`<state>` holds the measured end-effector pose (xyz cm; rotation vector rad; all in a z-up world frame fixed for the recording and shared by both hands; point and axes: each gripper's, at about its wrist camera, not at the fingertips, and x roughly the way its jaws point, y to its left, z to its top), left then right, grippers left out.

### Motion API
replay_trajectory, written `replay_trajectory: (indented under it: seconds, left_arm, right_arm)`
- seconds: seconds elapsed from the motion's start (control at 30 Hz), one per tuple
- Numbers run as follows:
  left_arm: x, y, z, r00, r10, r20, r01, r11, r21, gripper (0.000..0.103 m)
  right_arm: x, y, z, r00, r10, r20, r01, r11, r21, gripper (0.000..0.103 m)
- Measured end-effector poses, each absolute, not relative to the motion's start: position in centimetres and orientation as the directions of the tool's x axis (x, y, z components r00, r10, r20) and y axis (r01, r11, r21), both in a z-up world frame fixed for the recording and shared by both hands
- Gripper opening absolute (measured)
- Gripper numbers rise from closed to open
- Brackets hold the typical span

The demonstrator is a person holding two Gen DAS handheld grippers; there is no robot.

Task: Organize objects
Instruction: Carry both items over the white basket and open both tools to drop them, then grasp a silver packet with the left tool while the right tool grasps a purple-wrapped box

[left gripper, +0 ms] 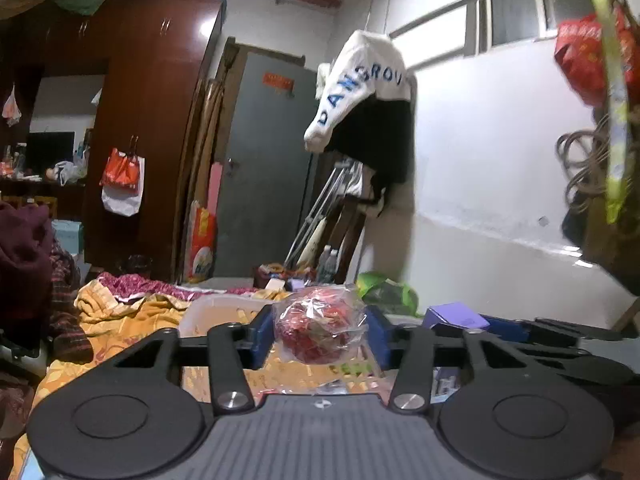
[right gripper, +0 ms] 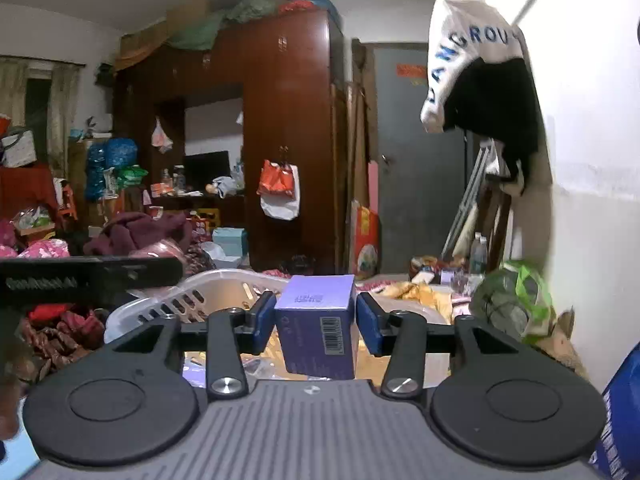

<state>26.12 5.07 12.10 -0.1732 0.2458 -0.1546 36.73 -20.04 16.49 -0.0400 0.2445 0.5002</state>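
My left gripper is open, and a clear bag of red pieces hangs between its blue pads above a white slotted basket. The bag's film brushes the pads, but they do not squeeze it. My right gripper is open too. A purple box with a barcode sits slightly tilted between its blue pads, with a thin gap on the right side. This box is over the same basket. The purple box also shows at the right of the left wrist view.
The basket rests on a bed with a yellow patterned blanket. A green bag lies by the white wall on the right. A dark wardrobe, a grey door and a hanging white garment stand beyond.
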Motion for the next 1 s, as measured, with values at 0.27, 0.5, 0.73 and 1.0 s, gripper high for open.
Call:
replay_trajectory:
  seconds: [0.27,0.5,0.73,1.0]
  left_arm:
    - [19.3,5.8,10.7,0.973,-0.146,-0.181,0.126,0.985,-0.119,0.087]
    - [13.6,8.3,5.4,0.956,-0.119,-0.267,0.098,0.991,-0.093,0.089]
    - [14.5,10.4,2.8,0.936,-0.093,-0.338,0.056,0.991,-0.118,0.089]
    - [16.4,9.7,1.8,0.914,-0.057,-0.401,0.023,0.996,-0.088,0.088]
  right_arm:
    - [28.8,-24.4,14.6,0.823,0.524,-0.218,-0.505,0.852,0.142,0.103]
    - [26.4,-23.3,6.5,0.699,0.520,-0.491,-0.552,0.829,0.092,0.099]
    - [26.3,-21.7,5.6,0.653,0.556,-0.515,-0.607,0.790,0.083,0.093]
    - [25.3,-20.8,5.4,0.648,0.570,-0.504,-0.647,0.762,0.029,0.083]
